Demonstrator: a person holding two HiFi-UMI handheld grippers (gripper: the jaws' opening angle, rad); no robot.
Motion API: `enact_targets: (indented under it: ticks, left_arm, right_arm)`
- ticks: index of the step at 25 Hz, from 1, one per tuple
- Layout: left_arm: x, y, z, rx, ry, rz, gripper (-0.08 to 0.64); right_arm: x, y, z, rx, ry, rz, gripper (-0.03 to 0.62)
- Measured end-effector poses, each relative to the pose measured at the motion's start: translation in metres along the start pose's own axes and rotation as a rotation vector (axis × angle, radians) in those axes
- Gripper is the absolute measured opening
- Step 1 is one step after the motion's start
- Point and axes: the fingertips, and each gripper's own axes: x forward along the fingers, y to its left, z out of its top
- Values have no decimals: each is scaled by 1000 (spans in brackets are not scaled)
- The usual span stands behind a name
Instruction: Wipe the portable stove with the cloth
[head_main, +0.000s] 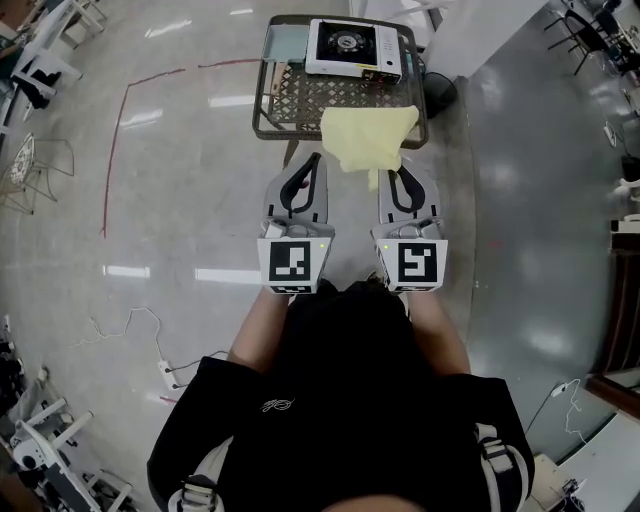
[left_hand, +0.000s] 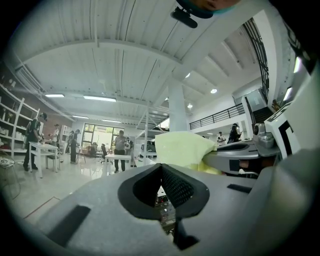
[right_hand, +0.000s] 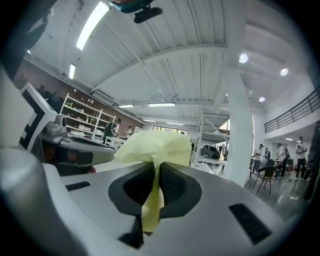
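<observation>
Nearest the person, the left gripper (head_main: 313, 160) has its jaws closed on nothing. Beside it, the right gripper (head_main: 396, 174) clamps a corner of the yellow cloth (head_main: 367, 137), which spreads out ahead of it over the near edge of the mesh table (head_main: 295, 101). Farther on, the portable stove (head_main: 353, 47) sits at the table's far side.

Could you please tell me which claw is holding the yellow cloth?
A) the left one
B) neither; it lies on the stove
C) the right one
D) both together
C: in the right gripper view the cloth is pinched in the right claw, while the left claw is shut with nothing in it.
</observation>
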Motion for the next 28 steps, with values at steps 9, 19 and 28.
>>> enact_targets:
  ticks: [9,19,28]
  left_arm:
    - [6,18,-11,-13,14,-36,17]
    - [65,26,-36,-3,55,-51,17]
    - [161,40,-61,-14,130,-55,17]
  right_arm:
    - [17,14,-10,-8,31,-13,15]
    - [64,-21,-40,11,67,-22,15]
    - [142,-82,-68,30,109,-3,15]
